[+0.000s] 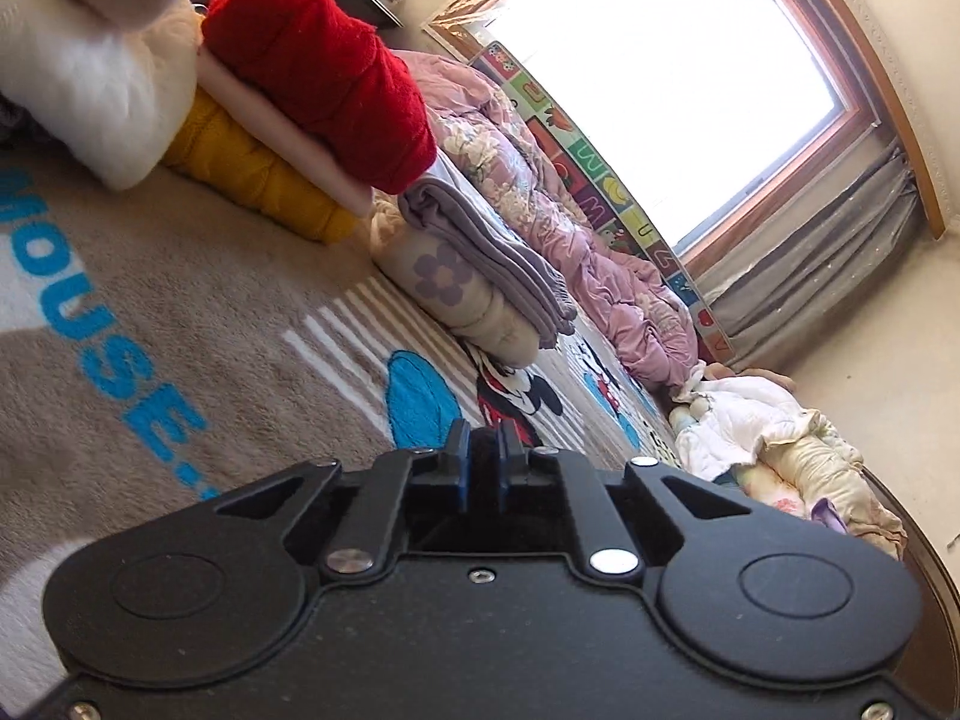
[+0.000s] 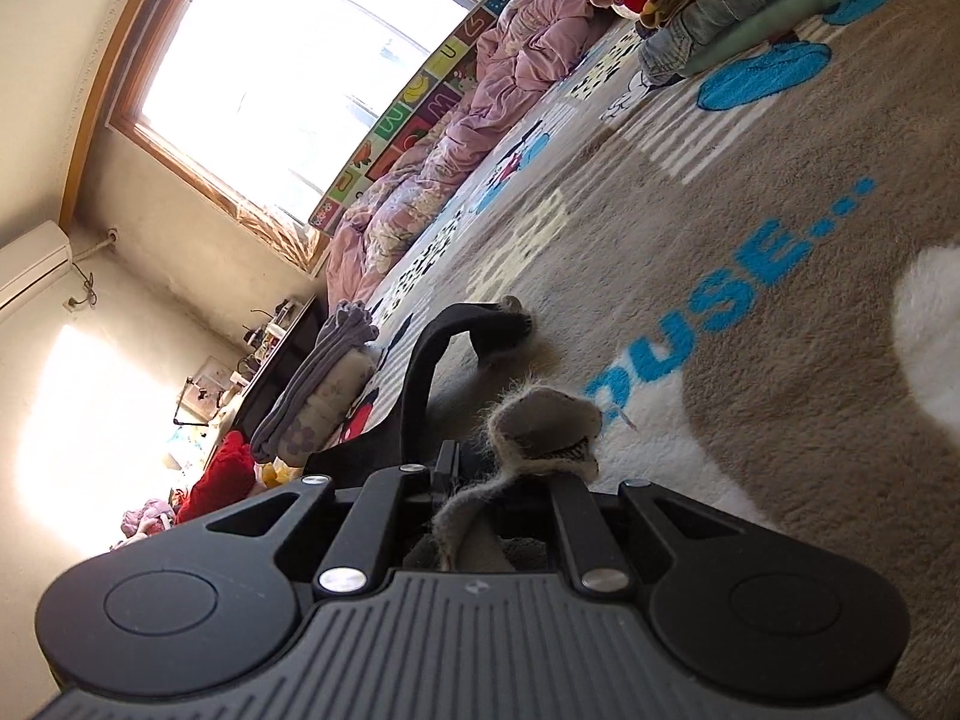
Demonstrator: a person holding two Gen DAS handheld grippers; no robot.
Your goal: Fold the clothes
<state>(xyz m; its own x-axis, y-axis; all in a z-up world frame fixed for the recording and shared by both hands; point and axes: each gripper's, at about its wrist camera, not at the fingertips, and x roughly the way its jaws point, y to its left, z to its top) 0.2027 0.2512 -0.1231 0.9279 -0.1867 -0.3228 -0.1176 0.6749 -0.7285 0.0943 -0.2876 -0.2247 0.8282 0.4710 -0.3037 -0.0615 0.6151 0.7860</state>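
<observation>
My right gripper (image 2: pixel 510 468) pinches the fuzzy grey-and-black garment (image 2: pixel 534 420) just above the beige cartoon-print carpet (image 2: pixel 780 420), my left gripper (image 1: pixel 483 462) nearly closed, empty; next, I judge, spread it flat.

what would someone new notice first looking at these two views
Probably the red sweater topping a folded stack at upper left of the left wrist view, and the bright window behind. In the right wrist view, the right gripper has its jaws closed on a fuzzy grey garment above the blue-lettered carpet.
</observation>
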